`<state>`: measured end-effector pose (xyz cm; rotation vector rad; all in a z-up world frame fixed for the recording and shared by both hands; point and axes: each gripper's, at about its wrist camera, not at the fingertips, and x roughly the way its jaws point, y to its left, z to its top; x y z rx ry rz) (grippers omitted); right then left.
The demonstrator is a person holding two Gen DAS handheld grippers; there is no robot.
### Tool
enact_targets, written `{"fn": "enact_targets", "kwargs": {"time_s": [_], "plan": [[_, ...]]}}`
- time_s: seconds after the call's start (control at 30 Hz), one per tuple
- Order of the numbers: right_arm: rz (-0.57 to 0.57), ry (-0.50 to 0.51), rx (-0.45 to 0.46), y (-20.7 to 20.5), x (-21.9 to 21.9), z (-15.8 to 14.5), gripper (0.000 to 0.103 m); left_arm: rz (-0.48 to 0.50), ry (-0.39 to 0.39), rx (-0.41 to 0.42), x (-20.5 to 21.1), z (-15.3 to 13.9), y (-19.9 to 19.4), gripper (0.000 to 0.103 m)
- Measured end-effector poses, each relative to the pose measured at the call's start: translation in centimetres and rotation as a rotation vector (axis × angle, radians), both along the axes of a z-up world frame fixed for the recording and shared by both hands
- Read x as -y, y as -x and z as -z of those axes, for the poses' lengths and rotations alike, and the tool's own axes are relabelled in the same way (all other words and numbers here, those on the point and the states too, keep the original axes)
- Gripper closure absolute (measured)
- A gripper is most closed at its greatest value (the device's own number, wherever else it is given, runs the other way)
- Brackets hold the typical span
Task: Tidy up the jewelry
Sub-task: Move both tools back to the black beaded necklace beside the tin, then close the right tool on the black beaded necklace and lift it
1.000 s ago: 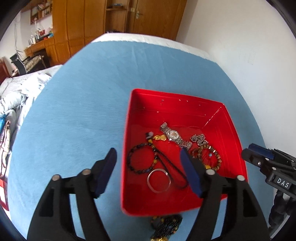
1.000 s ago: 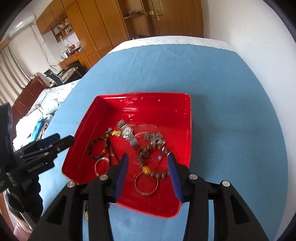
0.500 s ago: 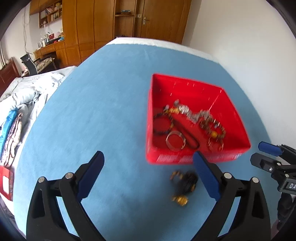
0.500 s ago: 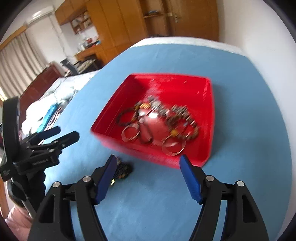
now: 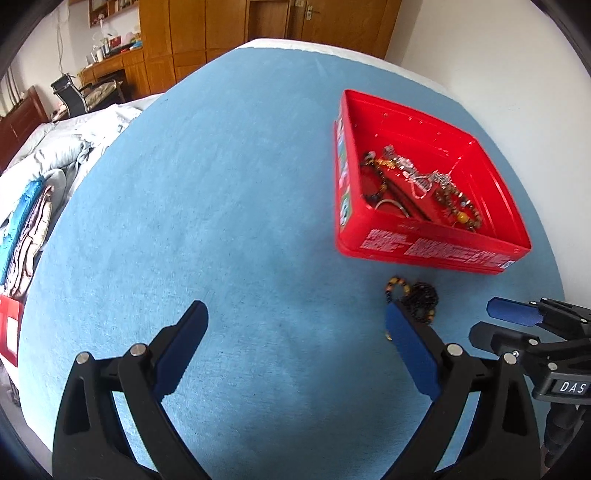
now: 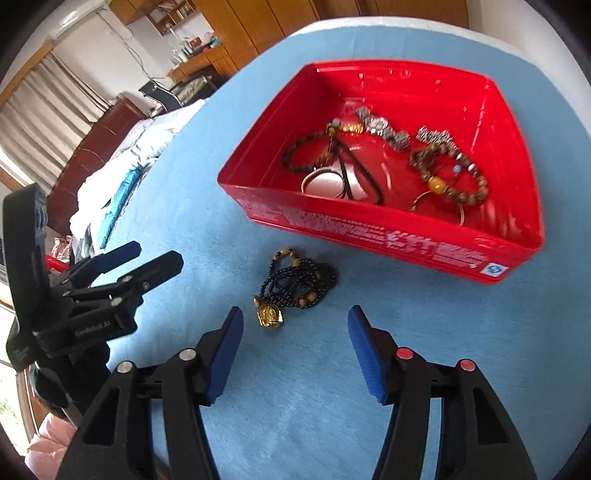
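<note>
A red tray (image 5: 424,249) (image 6: 369,221) sits on the blue cloth and holds several bracelets, a watch and metal rings. A black bead necklace with a gold pendant (image 6: 295,286) lies on the cloth just in front of the tray; it also shows in the left wrist view (image 5: 419,301), partly behind my left gripper's right finger. My left gripper (image 5: 295,336) is open and empty, back from the tray. My right gripper (image 6: 293,338) is open and empty, just short of the necklace.
The blue cloth (image 5: 203,184) covers a round table. A white wall (image 5: 498,55) stands right of the table. A bed with bedding (image 5: 44,166) lies to the left. Wooden cupboards (image 5: 184,33) stand at the back.
Both grippers have pulled back from over the tray and stand wider open. The necklace on the cloth has come into full view in front of the tray.
</note>
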<state>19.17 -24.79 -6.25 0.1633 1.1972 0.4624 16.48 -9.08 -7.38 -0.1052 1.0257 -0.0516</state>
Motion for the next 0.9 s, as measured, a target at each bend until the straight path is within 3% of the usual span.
{"fn": "enact_targets", "kwargs": {"time_s": [0.33,0.73,0.8,0.9], "plan": [[0.008,0.028,-0.058,-2.0,-2.6,2.2,0.044,-0.002,0.012,-0.034,-0.9,1.5,-0.4,0.007],[0.008,0.129,-0.073,-3.4,-4.9,4.2,0.044,0.016,0.007,-0.040,-0.9,1.9,-0.8,0.007],[0.003,0.156,-0.058,-3.3,-5.4,4.3,0.047,0.013,0.002,-0.045,-0.9,2.0,-1.0,0.007],[0.005,0.196,-0.031,-3.2,-5.9,4.3,0.059,0.005,-0.008,-0.052,-0.9,2.3,-1.1,0.007]]}}
